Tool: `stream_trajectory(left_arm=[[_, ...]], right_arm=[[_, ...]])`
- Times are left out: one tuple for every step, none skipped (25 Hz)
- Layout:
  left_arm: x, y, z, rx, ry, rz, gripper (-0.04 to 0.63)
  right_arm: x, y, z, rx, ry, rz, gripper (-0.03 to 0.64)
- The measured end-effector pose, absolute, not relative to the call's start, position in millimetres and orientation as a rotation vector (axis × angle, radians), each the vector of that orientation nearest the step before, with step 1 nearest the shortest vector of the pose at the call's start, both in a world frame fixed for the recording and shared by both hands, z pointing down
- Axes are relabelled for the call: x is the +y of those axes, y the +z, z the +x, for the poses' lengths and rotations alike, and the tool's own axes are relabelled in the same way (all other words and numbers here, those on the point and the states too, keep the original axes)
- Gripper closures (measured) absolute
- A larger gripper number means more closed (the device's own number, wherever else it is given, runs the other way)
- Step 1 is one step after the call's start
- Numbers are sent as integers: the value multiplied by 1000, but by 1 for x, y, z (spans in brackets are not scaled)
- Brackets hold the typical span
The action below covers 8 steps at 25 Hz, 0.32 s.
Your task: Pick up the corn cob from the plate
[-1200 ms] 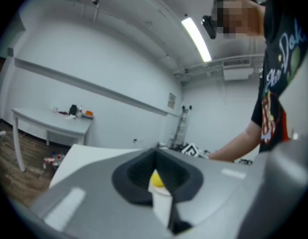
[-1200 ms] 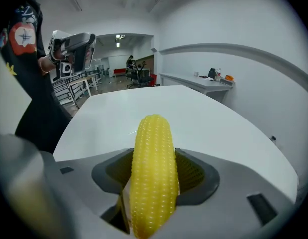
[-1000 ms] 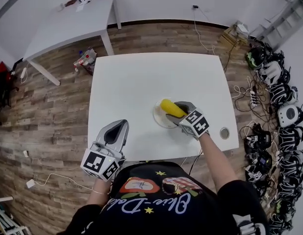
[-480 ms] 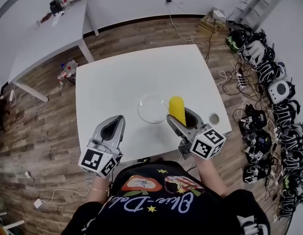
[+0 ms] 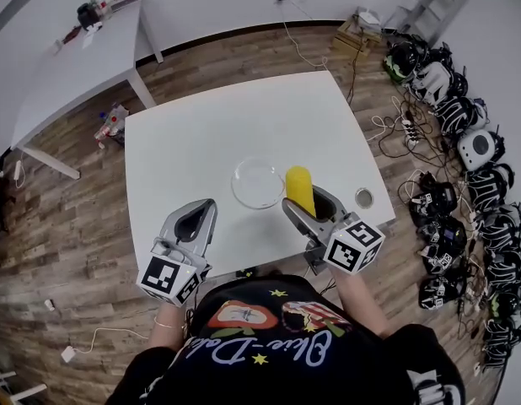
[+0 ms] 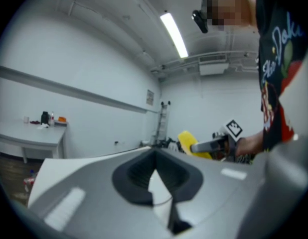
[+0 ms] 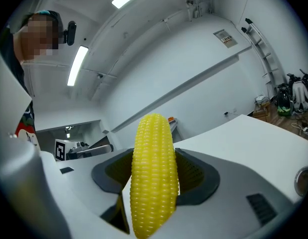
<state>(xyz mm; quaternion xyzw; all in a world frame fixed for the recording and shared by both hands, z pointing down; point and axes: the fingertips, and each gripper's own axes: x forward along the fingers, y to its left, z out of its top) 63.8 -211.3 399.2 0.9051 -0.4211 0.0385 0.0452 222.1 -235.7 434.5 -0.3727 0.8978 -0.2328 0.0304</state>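
Observation:
A yellow corn cob (image 5: 300,189) is clamped between the jaws of my right gripper (image 5: 308,206), lifted off the plate and held to its right; in the right gripper view the corn cob (image 7: 153,172) stands upright, filling the jaws. The clear round plate (image 5: 257,183) lies bare on the white table (image 5: 210,133). My left gripper (image 5: 196,220) hovers over the table's near left edge, jaws closed on nothing. From the left gripper view the corn cob (image 6: 190,142) and right gripper (image 6: 214,144) show ahead.
A small round metal disc (image 5: 363,197) lies near the table's right edge. A second white table (image 5: 67,66) with small items stands at the far left. Helmets and cables (image 5: 463,167) line the floor on the right.
My right gripper has carried the corn cob off the plate and back to the right of it, now raised. The head view has shifted. The left gripper has barely moved.

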Motion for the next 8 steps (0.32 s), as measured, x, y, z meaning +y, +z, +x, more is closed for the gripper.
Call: stream_trajectory(left_arm=[[-210, 400, 65, -1284, 125, 2770, 598], [-209, 400, 66, -1283, 127, 2769, 598], [-209, 401, 65, -1282, 126, 2766, 598], [-210, 401, 64, -1282, 125, 2761, 598], [-211, 402, 62, -1284, 126, 2755, 598], [-211, 402, 60, -1286, 129, 2749, 598], [-212, 403, 59, -1289, 131, 2743, 598], [-212, 404, 57, -1293, 134, 2736, 598]], right_arm=[[-235, 436, 222, 2767, -723, -1150, 365], [-235, 437, 222, 2766, -727, -1151, 365], [-236, 438, 221, 2765, -731, -1151, 366], [-236, 438, 220, 2764, -734, -1151, 365], [-236, 439, 219, 2765, -735, -1152, 365], [-237, 439, 218, 2767, -736, -1153, 365], [-237, 440, 217, 2769, -736, -1156, 365], [-237, 441, 216, 2771, -737, -1159, 365]])
